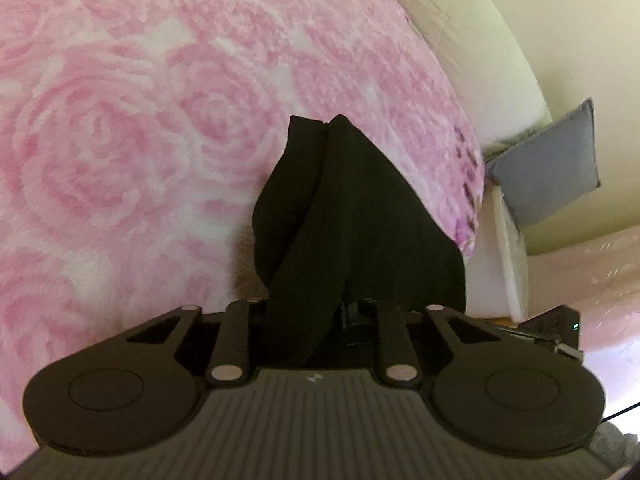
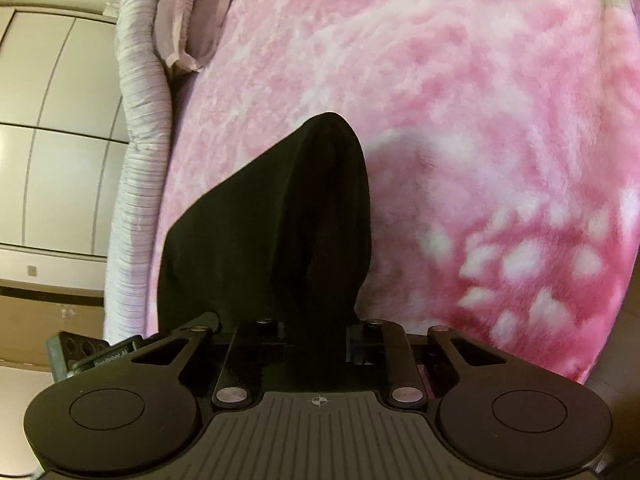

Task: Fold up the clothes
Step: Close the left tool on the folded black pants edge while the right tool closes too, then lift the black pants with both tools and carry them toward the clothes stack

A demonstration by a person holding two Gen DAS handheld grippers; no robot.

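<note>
A black garment [image 1: 352,208] hangs bunched over the pink rose-patterned blanket [image 1: 120,140] in the left wrist view. My left gripper [image 1: 316,320] is shut on a fold of it, and the cloth hides the fingertips. In the right wrist view the same black garment [image 2: 272,224] rises in a rounded fold above the pink blanket [image 2: 480,120]. There my right gripper [image 2: 316,336] is shut on another part of the cloth, its fingertips buried in the fabric. Both grippers hold the garment lifted off the bed.
The bed's right edge drops off near a grey pillow [image 1: 556,164] and a cream padded headboard [image 1: 472,40]. A crumpled pale quilt [image 2: 140,120] and a mauve cloth [image 2: 196,12] lie along the bed's left side, with white wardrobe doors [image 2: 60,140] beyond.
</note>
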